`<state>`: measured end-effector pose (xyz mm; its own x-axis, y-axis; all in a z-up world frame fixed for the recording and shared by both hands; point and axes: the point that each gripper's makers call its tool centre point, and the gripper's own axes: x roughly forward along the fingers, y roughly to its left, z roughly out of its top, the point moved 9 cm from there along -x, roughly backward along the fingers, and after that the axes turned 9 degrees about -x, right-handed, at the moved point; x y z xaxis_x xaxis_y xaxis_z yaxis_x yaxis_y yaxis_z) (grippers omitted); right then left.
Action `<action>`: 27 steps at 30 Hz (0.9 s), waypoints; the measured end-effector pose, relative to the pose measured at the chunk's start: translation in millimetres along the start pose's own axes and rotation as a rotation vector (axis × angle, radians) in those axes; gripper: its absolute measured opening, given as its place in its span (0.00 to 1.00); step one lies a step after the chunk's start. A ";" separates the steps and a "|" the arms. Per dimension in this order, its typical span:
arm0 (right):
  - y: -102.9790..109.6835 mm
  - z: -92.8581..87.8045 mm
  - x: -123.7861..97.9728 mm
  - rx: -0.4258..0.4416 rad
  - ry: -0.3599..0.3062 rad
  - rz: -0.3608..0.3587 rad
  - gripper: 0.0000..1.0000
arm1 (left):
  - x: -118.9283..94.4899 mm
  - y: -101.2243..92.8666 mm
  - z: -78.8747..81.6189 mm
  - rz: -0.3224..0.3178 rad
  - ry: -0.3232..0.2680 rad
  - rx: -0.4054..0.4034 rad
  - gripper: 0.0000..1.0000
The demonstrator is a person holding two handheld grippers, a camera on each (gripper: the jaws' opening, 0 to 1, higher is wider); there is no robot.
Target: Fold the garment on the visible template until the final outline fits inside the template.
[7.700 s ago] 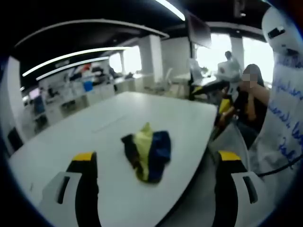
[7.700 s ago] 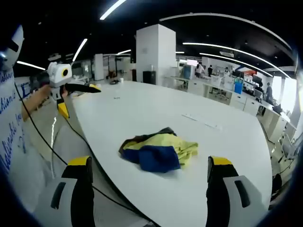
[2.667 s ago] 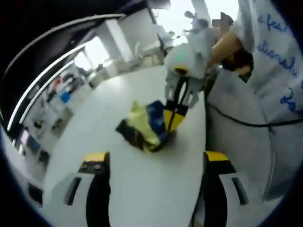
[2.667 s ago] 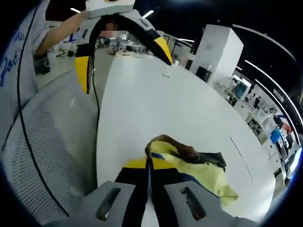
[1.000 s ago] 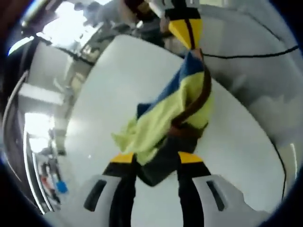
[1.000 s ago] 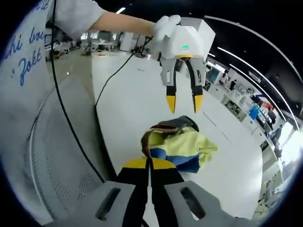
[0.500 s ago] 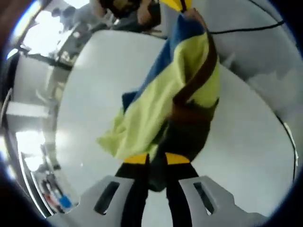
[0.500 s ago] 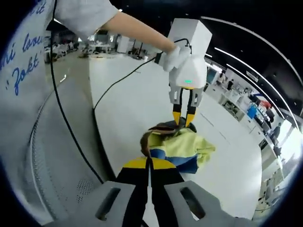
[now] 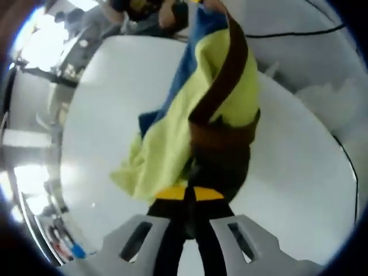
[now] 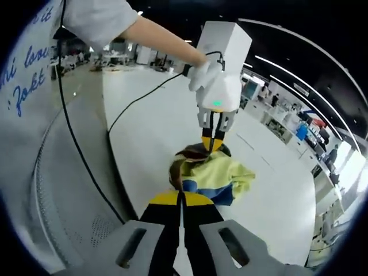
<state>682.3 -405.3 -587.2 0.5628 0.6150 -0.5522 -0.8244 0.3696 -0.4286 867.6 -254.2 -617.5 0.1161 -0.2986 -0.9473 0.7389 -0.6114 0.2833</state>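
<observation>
Left gripper (image 9: 188, 194): jaws closed on the dark brown edge of the garment (image 9: 198, 123), which rises ahead of them in yellow, blue and brown folds. Right gripper (image 10: 180, 198): jaws closed on the near blue-and-yellow edge of the same garment; the left gripper appears just beyond, pinching the far brown trim. The cloth hangs bunched between both grips, partly lifted off the white tabletop (image 10: 270, 190). No template outline is discernible in either view. Judgement: the step in hand is opening the bundle. Draw the grips apart evenly, keep tension low, and lay the fabric flat before any fold.
</observation>
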 end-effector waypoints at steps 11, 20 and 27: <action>-1.6 -5.5 3.5 0.021 0.004 0.005 0.01 | -45.7 -1.1 -10.1 0.254 -0.043 -0.160 0.00; -11.9 -5.1 14.4 0.038 -0.012 0.018 0.01 | -85.0 -6.1 -29.8 0.475 -0.088 -0.416 0.00; -17.8 7.3 25.1 0.043 -0.046 0.050 0.01 | -110.7 -9.2 -38.1 0.641 -0.108 -0.566 0.00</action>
<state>710.7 -391.4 -588.2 0.5186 0.6644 -0.5382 -0.8537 0.3668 -0.3697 873.3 -187.6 -520.9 0.5816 -0.5465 -0.6025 0.7751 0.1476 0.6143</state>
